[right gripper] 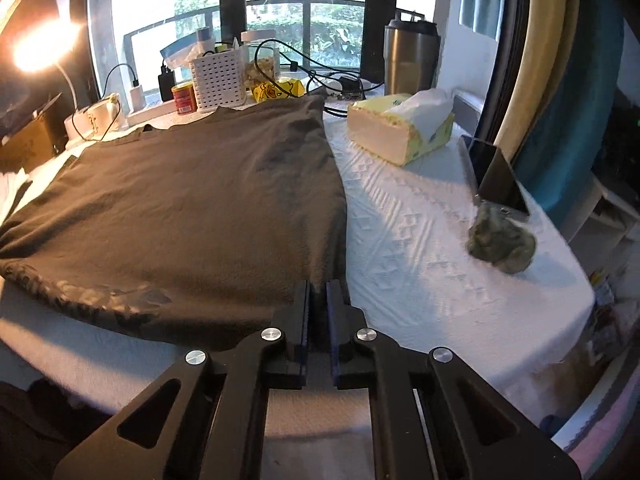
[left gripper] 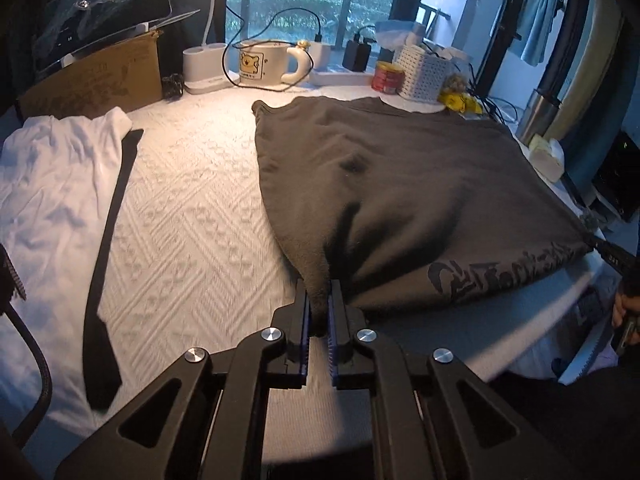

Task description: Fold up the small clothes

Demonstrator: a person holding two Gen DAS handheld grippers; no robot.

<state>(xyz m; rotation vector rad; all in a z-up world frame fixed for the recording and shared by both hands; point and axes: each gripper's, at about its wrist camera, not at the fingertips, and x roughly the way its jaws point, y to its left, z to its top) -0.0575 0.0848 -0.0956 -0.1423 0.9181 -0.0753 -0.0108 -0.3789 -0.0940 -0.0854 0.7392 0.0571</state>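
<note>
A dark grey T-shirt (left gripper: 400, 184) with a dark print near its hem lies spread on the white textured table cover (left gripper: 192, 208). My left gripper (left gripper: 319, 288) is shut on the shirt's near left corner, and the cloth is pulled up into a peak between the fingers. In the right wrist view the same shirt (right gripper: 192, 200) lies flat, and my right gripper (right gripper: 319, 290) is shut on its near right corner at the hem. The right gripper's tip shows at the shirt's far corner in the left wrist view (left gripper: 600, 246).
A white garment (left gripper: 52, 184) with a black tie (left gripper: 108, 248) lies at the left. At the back stand a mug (left gripper: 260, 64), a white basket (left gripper: 420, 72), a red can (left gripper: 387, 77) and cables. At the right lie a tissue pack (right gripper: 400, 128), a phone (right gripper: 496, 176) and crumpled grey-green cloth (right gripper: 502, 244).
</note>
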